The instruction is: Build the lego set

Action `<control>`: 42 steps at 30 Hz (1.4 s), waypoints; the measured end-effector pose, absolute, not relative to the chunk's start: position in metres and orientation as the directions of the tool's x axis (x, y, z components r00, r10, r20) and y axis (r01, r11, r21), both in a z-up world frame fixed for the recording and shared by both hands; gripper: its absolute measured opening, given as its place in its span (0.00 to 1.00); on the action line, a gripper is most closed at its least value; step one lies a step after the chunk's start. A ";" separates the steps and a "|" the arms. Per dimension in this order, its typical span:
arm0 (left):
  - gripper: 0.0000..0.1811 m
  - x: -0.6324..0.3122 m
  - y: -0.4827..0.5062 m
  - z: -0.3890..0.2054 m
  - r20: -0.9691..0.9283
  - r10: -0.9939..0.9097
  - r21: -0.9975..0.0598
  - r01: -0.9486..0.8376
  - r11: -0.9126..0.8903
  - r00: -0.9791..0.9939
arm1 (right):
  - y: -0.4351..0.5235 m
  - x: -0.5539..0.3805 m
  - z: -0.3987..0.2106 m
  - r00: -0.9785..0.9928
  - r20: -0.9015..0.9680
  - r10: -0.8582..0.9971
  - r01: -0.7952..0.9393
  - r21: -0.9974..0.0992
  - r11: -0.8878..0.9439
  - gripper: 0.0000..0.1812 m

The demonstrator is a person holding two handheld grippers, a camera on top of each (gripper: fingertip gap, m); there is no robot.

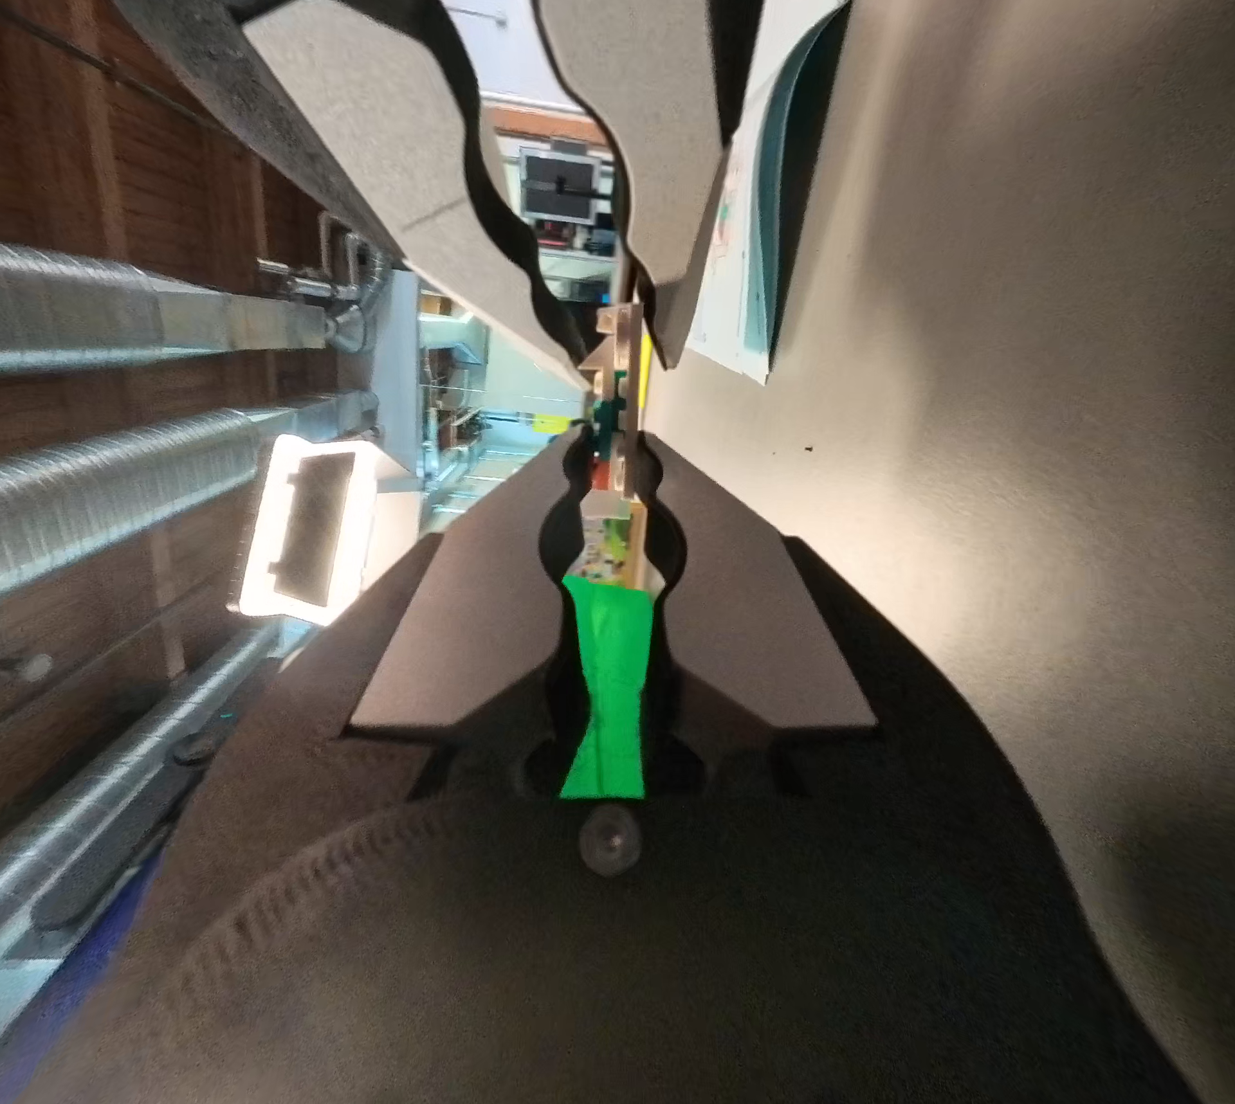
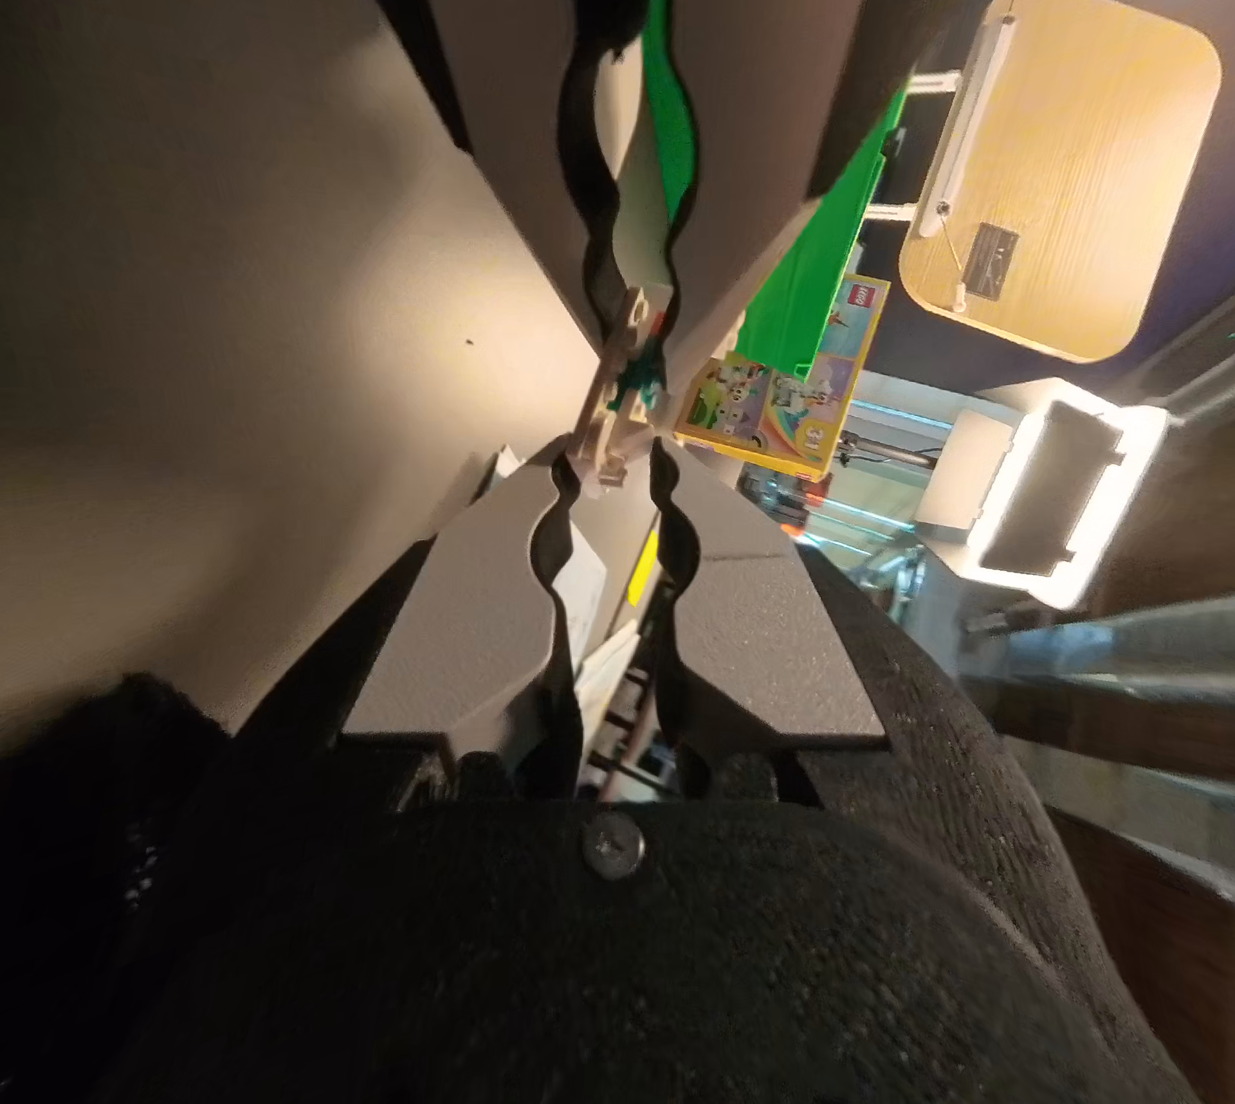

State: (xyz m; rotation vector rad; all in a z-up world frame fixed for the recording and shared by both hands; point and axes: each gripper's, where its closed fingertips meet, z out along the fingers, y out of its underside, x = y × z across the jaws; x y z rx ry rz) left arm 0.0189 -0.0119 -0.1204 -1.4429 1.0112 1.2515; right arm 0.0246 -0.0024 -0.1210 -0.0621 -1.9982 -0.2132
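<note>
A small Lego assembly [image 1: 620,404] of pale plates with teal and red pieces is held in the air between my two grippers, which face each other tip to tip. My left gripper [image 1: 609,450] comes from the bottom of the left wrist view and is shut on the assembly's near end. The right gripper [image 1: 618,347] comes from the top and grips the far end. In the right wrist view the assembly [image 2: 618,397] sits between my right gripper [image 2: 609,454] below and the left gripper [image 2: 635,310] above. Both views are rolled sideways.
The pale table surface [image 1: 1002,404] fills one side of each view [image 2: 267,270]. A yellow Lego box [image 2: 768,404] and a green panel [image 2: 802,270] stand behind. An instruction booklet [image 1: 735,243] lies on the table. A lit white fixture [image 2: 1042,484] and metal ducts [image 1: 100,304] are farther off. Less than 4 cm separates the two grippers' tips.
</note>
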 end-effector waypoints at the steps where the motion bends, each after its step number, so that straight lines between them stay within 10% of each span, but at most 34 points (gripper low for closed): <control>1: 0.05 0.019 -0.012 -0.121 -0.989 -0.009 -0.141 -0.966 -0.217 0.146 | -0.002 0.025 -0.121 -0.434 0.897 -0.084 0.140 0.159 0.977 0.10; 7: 0.06 0.018 -0.012 -0.122 -0.987 -0.025 -0.150 -0.964 -0.219 0.159 | -0.002 0.024 -0.122 -0.472 0.878 -0.081 0.144 0.167 0.975 0.09; 16: 0.06 0.024 -0.010 -0.133 -0.982 -0.084 -0.148 -0.968 -0.203 0.168 | -0.006 0.036 -0.145 -0.440 0.871 0.218 0.239 -0.121 0.964 0.25; 28: 0.12 0.050 -0.011 -0.130 -0.922 -0.131 -0.361 -0.931 -0.049 0.365 | 0.000 0.053 -0.124 -0.249 0.941 0.228 0.233 -0.170 0.957 0.08; 42: 0.21 0.031 -0.009 -0.121 -0.787 -0.122 -0.596 -0.797 -0.099 0.604 | 0.034 0.100 -0.161 -0.443 0.893 0.087 0.229 0.018 0.973 0.08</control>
